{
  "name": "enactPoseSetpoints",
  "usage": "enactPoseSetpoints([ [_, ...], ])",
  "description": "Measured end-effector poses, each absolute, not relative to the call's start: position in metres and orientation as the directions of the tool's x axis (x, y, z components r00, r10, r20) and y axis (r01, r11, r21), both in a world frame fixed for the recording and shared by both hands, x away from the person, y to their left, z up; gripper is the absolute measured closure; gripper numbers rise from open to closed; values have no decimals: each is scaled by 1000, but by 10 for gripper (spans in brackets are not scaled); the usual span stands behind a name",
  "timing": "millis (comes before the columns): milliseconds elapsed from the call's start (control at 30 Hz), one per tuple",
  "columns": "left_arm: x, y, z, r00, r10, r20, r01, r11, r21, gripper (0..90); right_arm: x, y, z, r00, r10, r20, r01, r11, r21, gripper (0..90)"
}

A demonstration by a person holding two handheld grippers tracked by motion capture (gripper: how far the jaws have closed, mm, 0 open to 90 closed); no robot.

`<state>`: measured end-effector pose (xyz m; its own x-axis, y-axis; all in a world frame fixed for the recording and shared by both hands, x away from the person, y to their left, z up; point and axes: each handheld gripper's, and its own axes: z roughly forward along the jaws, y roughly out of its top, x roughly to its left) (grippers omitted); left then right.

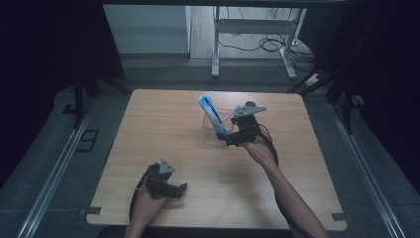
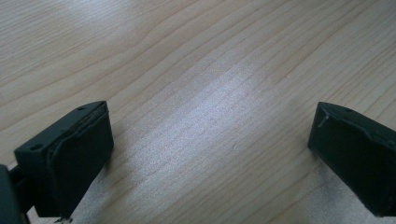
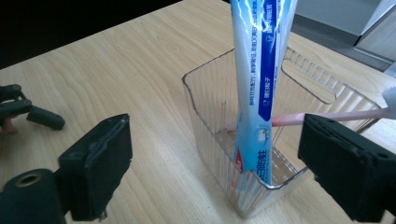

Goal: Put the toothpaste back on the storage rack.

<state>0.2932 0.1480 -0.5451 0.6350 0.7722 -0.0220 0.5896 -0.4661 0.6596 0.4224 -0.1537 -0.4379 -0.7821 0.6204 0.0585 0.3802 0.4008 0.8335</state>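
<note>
Already we have the toothpaste tube (image 3: 256, 107) standing tilted inside the clear plastic bin (image 3: 205, 112) near the middle of the table (image 1: 163, 129), and a pink toothbrush (image 3: 327, 117) lies slanted in the bin too, its head poking over the rim. Our right gripper (image 3: 215, 163) sits just beside the bin with its jaws spread wide on either side of it, pressing on nothing. Our left gripper (image 2: 210, 154) rests low over bare wood near the front edge, jaws also spread and empty. We judge the packing largely done; what remains looks like drawing the right hand back.
</note>
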Motion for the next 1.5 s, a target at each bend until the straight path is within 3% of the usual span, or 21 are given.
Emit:
enactPoseSetpoints([
  [333, 293, 148, -545, 634, 773, -22, 590, -466, 659, 3, 412, -156, -441, -792, 610, 43, 379, 436, 816, 8],
  [1500, 293, 148, -545, 637, 771, -18, 587, -470, 659, 4, 377, -191, -459, -788, 615, 21, 386, 469, 795, 0],
])
